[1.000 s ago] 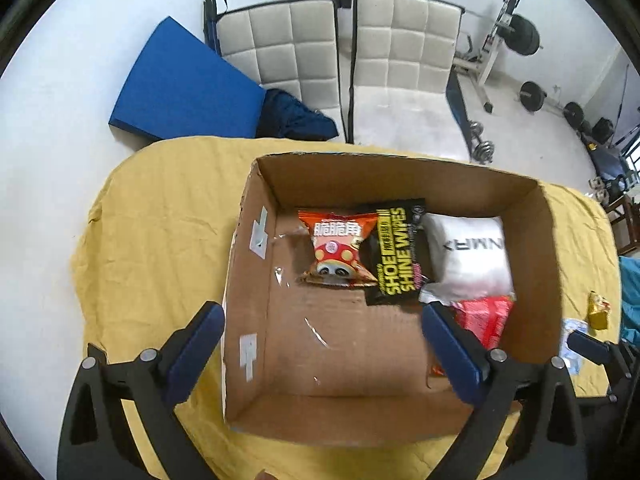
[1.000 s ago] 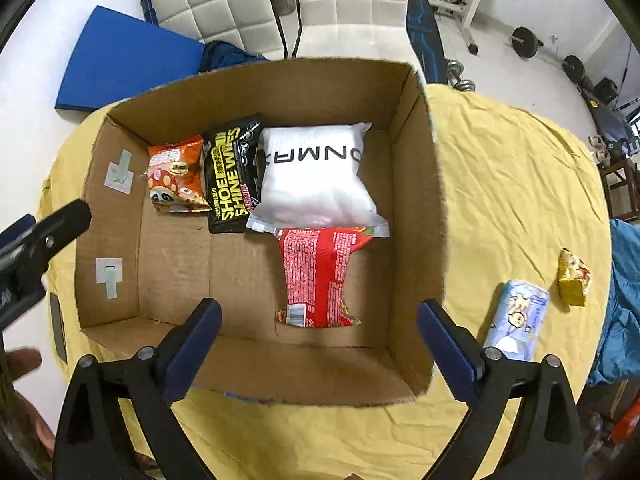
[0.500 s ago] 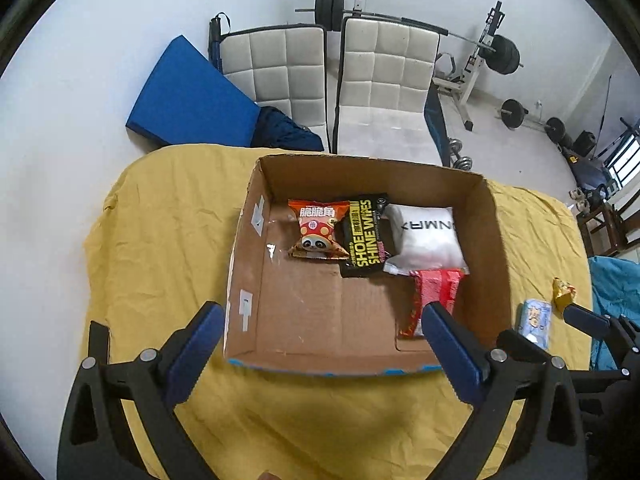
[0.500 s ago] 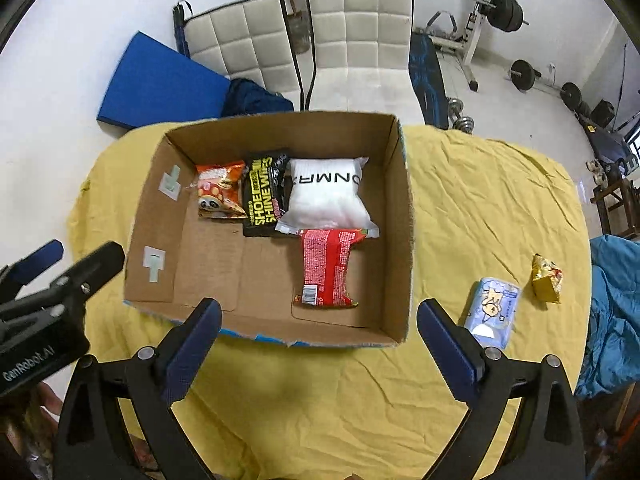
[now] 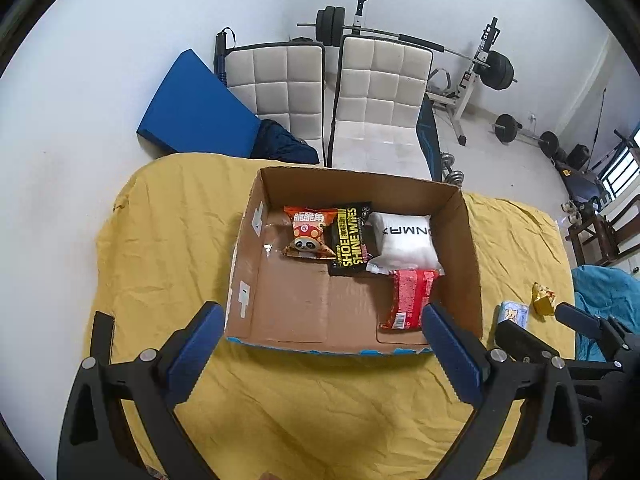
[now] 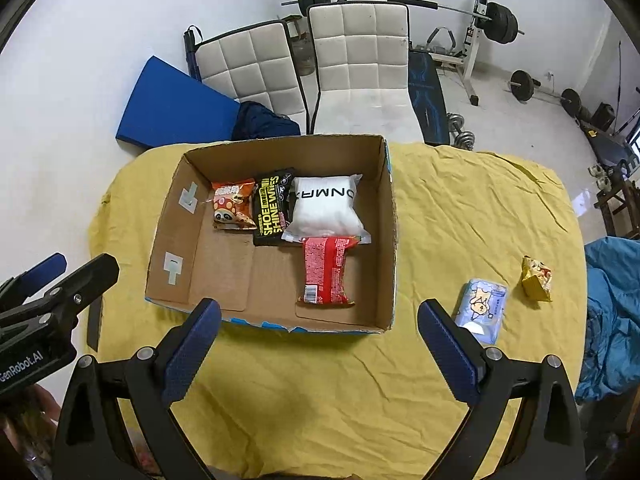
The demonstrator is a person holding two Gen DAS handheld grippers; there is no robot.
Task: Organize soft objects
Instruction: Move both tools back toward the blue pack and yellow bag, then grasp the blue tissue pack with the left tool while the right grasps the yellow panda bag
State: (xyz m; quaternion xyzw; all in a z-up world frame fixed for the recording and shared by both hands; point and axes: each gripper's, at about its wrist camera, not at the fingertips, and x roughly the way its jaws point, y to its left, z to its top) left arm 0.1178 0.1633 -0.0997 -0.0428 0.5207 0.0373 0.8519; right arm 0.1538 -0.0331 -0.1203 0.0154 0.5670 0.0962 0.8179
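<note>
An open cardboard box (image 6: 394,240) (image 5: 470,248) sits on a yellow-covered table. Inside lie an orange snack bag (image 6: 234,210) (image 5: 310,232), a black shoe-wipes pack (image 6: 272,210) (image 5: 350,240), a white pillow pack (image 6: 326,210) (image 5: 406,240) and a red packet (image 6: 326,270) (image 5: 408,300). On the cloth right of the box lie a light-blue tissue pack (image 6: 482,306) (image 5: 512,314) and a small yellow snack bag (image 6: 538,278) (image 5: 542,298). My left gripper (image 5: 322,354) and right gripper (image 6: 318,354) are open and empty, held back above the table's near side.
The yellow cloth (image 6: 460,208) covers the whole table. Two white padded chairs (image 6: 360,60) stand behind it, with a blue mat (image 6: 172,112) and a weight bench (image 6: 428,88). A blue fabric heap (image 6: 612,300) lies at the table's right edge.
Both grippers have pulled back and up from over the box, so the box looks smaller and the whole table shows. Both stay open and empty.
</note>
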